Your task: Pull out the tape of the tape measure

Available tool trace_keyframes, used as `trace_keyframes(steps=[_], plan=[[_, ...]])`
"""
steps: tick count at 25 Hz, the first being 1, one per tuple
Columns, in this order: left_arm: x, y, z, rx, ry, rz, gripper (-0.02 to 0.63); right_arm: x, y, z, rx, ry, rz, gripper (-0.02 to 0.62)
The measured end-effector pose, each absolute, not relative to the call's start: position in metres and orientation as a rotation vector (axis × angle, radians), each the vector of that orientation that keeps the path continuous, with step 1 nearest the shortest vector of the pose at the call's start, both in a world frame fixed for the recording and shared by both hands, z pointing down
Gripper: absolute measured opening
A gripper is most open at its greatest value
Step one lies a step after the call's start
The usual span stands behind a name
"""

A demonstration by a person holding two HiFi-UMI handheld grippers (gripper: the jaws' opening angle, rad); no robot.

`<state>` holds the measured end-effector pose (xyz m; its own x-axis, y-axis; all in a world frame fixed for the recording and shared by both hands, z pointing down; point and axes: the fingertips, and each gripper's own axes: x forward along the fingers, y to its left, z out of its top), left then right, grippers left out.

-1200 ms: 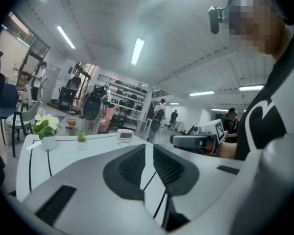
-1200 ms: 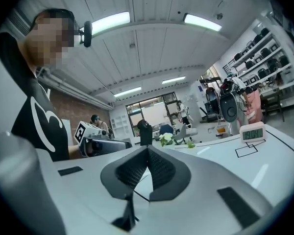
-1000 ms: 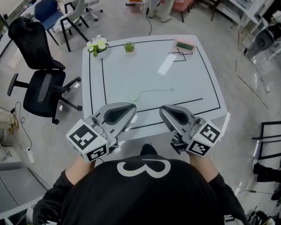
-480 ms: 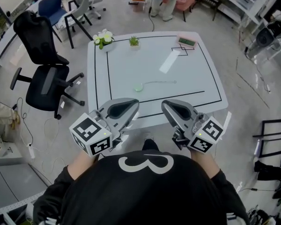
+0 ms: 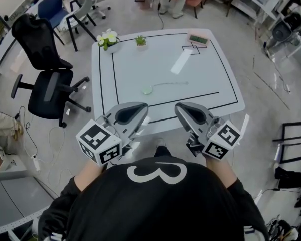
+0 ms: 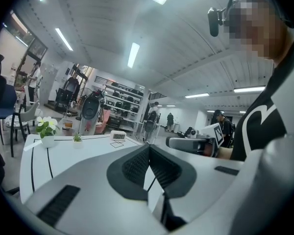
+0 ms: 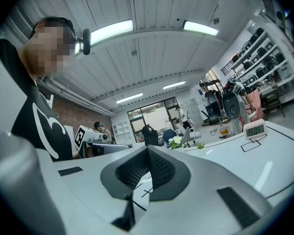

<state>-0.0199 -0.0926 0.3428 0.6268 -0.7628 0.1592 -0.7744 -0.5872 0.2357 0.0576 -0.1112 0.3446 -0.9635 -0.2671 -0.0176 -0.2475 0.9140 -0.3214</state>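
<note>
Neither has really moved: left gripper (image 5: 138, 109) and right gripper (image 5: 183, 110) hover, jaws closed, empty. One tape measure (image 5: 147, 90), one flowering plant (image 5: 107, 38), one green plant (image 5: 141, 40) and one clock (image 5: 197, 38) sit on the table (image 5: 210, 74).

Ahead of the left gripper (image 5: 138, 109) and right gripper (image 5: 183, 109), both with jaws together, the white table (image 5: 226, 84) lay largely bare. Only the tape measure (image 5: 147, 90) sat ahead, between their lines. Far ahead, a flower pot (image 5: 107, 39), small plant (image 5: 140, 40) and clock (image 5: 197, 38) lined the back edge. A black office chair (image 5: 45, 92) blocked the floor left of the left jaws.
</note>
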Motion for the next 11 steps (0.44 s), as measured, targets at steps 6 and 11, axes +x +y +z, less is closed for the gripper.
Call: trace_keyframes(steps=[6, 11], plan=[[-0.02, -0.103, 0.348, 2.557, -1.267, 0.094, 0.002, 0.06, -0.125, 0.346, -0.411, 3.008, -0.496, 0.009], [-0.021, -0.111, 0.356, 2.536, -1.267, 0.105, 0.002, 0.059, -0.134, 0.35, -0.404, 3.015, -0.507, 0.009]])
